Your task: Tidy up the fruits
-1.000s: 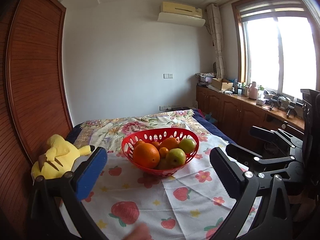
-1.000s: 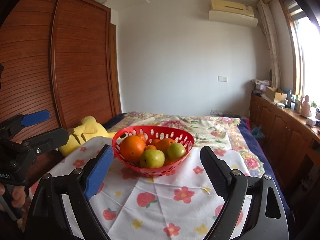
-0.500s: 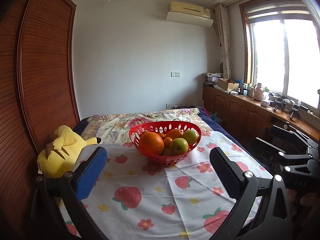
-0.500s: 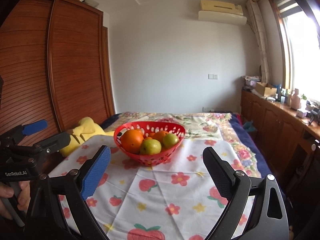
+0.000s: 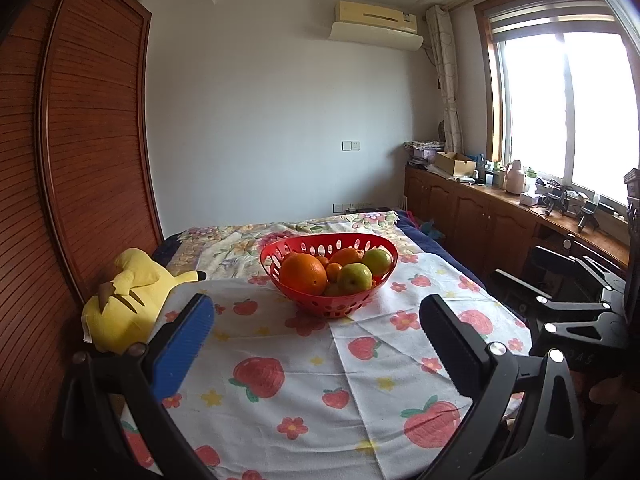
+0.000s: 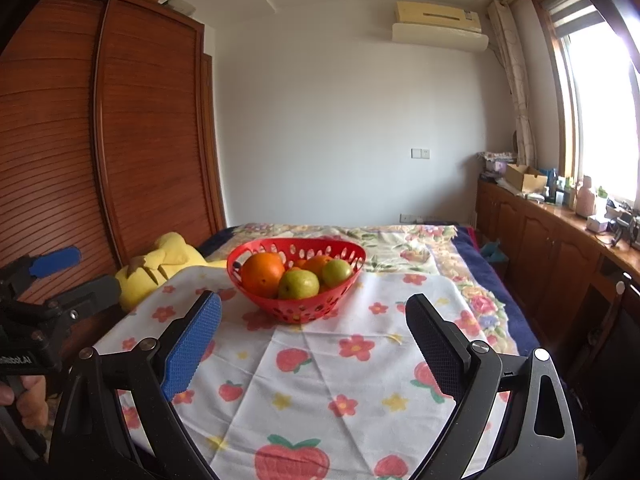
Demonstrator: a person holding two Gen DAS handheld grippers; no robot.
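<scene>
On a white cloth (image 5: 360, 360) printed with strawberries and flowers stands a red slotted basket (image 5: 329, 276), its base resting flat on the cloth. The cloth is spread over what looks like a bed covered by a floral quilt (image 6: 400, 240). Inside the basket, a large orange (image 5: 303, 273) sits at the near left. A green pear-like fruit (image 5: 354, 277) lies just beside it to the right, and a second green fruit (image 5: 377, 261) is behind that. Smaller orange fruits (image 5: 347, 257) are piled between and behind them, all touching one another.

The left gripper (image 5: 316, 344) hangs near the cloth's edge, well short of the basket. Its fingers (image 5: 182, 348) are spread wide with nothing between them but the cloth below. The right gripper (image 6: 312, 344) points at the basket from a similar distance. Its fingers (image 6: 192, 350) are likewise spread wide, and nothing is held.

A yellow plush toy (image 5: 128, 300) lies just left of the cloth, against a slatted wooden wardrobe (image 5: 80, 160). Along the right wall, a low wooden cabinet (image 5: 500, 216) under the window (image 5: 560, 104) carries boxes and bottles. An air conditioner (image 5: 376, 24) hangs high on the far wall.
</scene>
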